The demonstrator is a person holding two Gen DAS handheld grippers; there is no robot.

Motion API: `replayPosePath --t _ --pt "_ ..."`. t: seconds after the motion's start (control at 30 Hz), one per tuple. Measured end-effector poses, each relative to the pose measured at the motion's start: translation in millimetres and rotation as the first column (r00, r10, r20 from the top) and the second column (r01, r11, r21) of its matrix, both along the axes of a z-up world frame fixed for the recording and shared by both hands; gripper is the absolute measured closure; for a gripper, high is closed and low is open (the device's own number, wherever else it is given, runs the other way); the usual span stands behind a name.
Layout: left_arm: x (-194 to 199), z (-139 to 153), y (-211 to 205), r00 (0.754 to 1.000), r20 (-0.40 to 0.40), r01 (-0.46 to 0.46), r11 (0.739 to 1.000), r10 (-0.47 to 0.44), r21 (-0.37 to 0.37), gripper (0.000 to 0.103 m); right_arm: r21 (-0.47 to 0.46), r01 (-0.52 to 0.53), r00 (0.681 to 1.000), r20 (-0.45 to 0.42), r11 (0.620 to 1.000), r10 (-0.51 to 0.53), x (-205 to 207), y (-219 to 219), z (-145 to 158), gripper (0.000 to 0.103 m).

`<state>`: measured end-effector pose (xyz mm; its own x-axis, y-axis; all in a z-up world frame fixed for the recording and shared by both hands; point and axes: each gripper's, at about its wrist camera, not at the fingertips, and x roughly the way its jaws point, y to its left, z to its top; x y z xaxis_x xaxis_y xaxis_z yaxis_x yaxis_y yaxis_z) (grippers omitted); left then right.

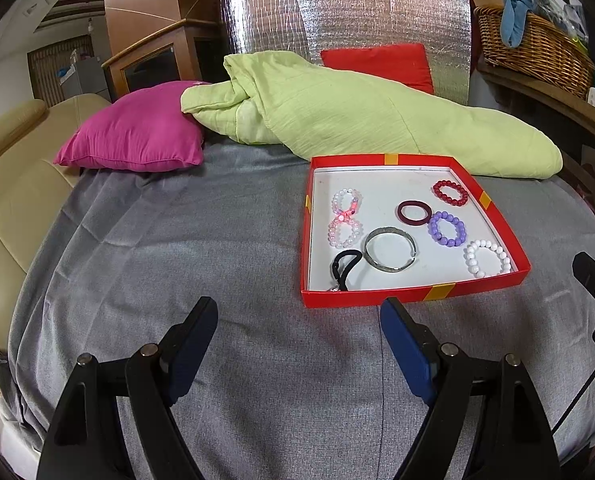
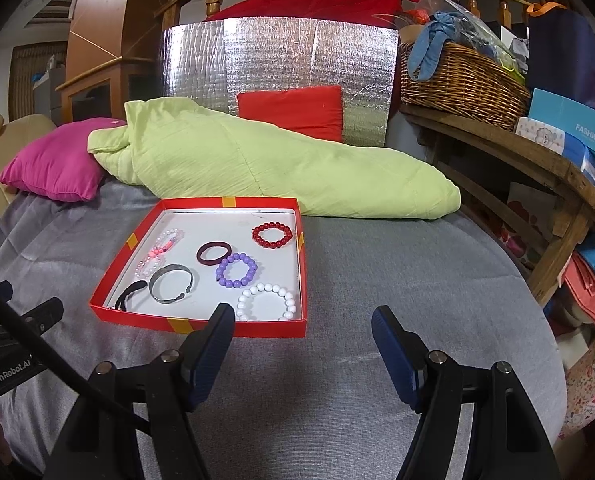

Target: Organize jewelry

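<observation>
Here, red tray (image 2: 233,326) holds seven bracelets (image 2: 236,271); left gripper (image 1: 297,332) and right gripper (image 2: 302,332) both spread wide, empty.

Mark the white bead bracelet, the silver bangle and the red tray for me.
white bead bracelet (image 2: 266,302): right wrist view, on the beads along its far side.
silver bangle (image 1: 389,269): left wrist view, on its near band.
red tray (image 1: 377,298): left wrist view, on its near outer wall.

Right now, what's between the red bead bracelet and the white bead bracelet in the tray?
The purple bead bracelet lies between the red bead bracelet and the white bead bracelet, touching neither. Clearest in the right wrist view.
</observation>
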<state>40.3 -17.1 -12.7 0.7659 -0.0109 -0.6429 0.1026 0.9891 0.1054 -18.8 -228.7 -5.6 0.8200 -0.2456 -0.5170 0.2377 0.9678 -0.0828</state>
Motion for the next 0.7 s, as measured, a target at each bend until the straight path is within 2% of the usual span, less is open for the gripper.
replayPosePath --t 0.7 --pt "-1.1 -1.1 0.1 1.0 -0.003 0.007 1.0 -0.007 0.002 0.019 0.002 0.003 1.0 0.002 1.0 -0.003 -0.5 -0.4 0.1 0.028"
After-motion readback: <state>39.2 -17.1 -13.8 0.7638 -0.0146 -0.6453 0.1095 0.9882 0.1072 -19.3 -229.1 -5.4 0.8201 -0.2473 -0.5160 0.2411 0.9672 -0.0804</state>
